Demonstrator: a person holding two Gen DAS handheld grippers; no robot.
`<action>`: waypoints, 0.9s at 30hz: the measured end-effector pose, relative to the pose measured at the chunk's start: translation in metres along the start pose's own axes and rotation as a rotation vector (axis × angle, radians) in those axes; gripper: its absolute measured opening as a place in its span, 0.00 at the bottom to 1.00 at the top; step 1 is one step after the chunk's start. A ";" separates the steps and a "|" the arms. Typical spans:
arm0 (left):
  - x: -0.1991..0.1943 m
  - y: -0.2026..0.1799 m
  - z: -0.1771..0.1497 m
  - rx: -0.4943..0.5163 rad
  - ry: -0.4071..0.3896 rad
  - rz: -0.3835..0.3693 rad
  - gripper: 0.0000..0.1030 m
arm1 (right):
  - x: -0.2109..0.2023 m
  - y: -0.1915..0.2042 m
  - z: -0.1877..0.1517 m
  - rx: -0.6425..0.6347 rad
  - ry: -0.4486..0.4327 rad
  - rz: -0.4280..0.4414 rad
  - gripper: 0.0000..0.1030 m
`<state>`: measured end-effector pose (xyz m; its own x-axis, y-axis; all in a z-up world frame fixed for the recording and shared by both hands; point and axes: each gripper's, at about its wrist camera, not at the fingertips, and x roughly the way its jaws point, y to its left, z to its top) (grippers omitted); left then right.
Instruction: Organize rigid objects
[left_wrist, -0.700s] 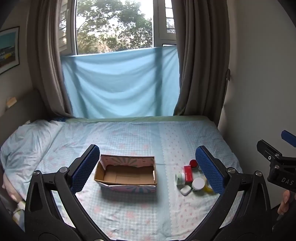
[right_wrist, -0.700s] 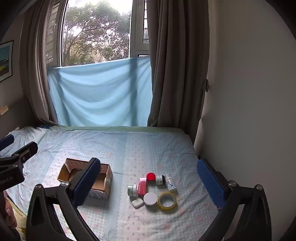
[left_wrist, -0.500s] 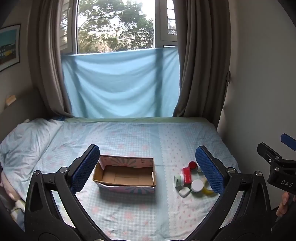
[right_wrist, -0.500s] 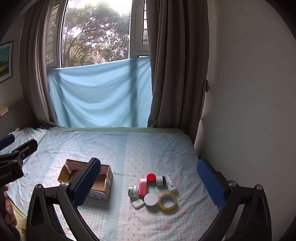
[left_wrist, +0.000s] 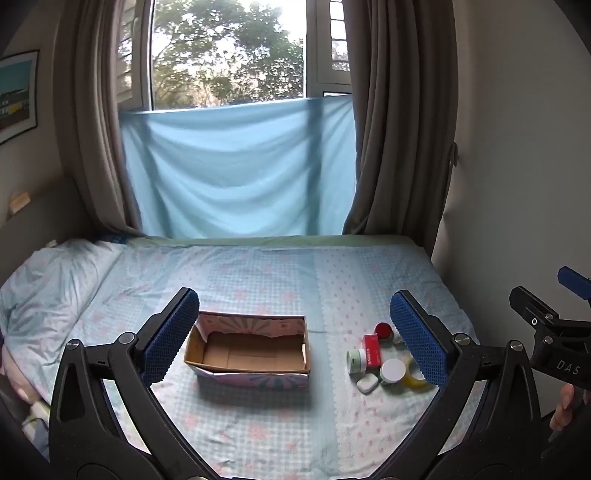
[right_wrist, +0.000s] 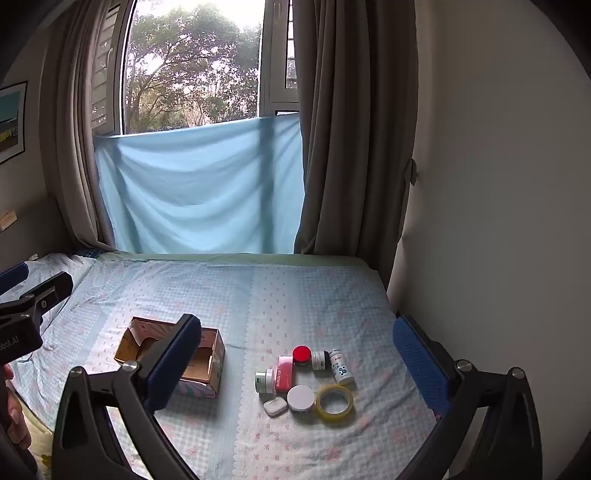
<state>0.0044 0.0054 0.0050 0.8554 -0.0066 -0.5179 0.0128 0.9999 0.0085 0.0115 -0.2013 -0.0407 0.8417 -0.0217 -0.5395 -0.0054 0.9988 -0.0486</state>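
An empty open cardboard box (left_wrist: 251, 349) (right_wrist: 207, 360) lies on the bed. To its right sits a cluster of small items: a red-lidded jar (right_wrist: 302, 355), a pink box (right_wrist: 284, 373), a white-lidded jar (right_wrist: 301, 398), a yellow tape roll (right_wrist: 334, 401), a white bottle (right_wrist: 341, 367), a small white case (right_wrist: 275, 406) and a green-white jar (right_wrist: 264, 381). My left gripper (left_wrist: 295, 338) hangs open above and short of the box. My right gripper (right_wrist: 299, 365) is open too, held above and short of the cluster. Nothing is between either pair of fingers.
A blue-checked sheet (left_wrist: 288, 280) covers the bed, with a pillow (left_wrist: 48, 280) at the left. A wall (right_wrist: 498, 221) runs close along the bed's right edge. Curtains and a blue cloth (left_wrist: 236, 170) hang at the far end. Each gripper shows at the edge of the other's view.
Both views have drifted slightly; the box and cluster sit a little lower and closer in the left wrist view. Both grippers stay open and empty.
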 end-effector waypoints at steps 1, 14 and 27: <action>0.000 0.001 0.000 -0.002 0.001 -0.001 1.00 | -0.001 0.000 0.001 -0.001 0.000 0.000 1.00; 0.001 0.000 -0.001 0.002 0.004 -0.012 0.99 | 0.000 0.000 -0.002 0.009 0.004 0.004 1.00; 0.001 0.000 -0.001 0.004 0.003 -0.013 0.99 | 0.002 -0.003 -0.003 0.000 -0.006 0.013 1.00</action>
<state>0.0047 0.0049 0.0038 0.8538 -0.0194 -0.5202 0.0261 0.9996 0.0055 0.0112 -0.2046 -0.0443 0.8448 -0.0081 -0.5350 -0.0168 0.9990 -0.0417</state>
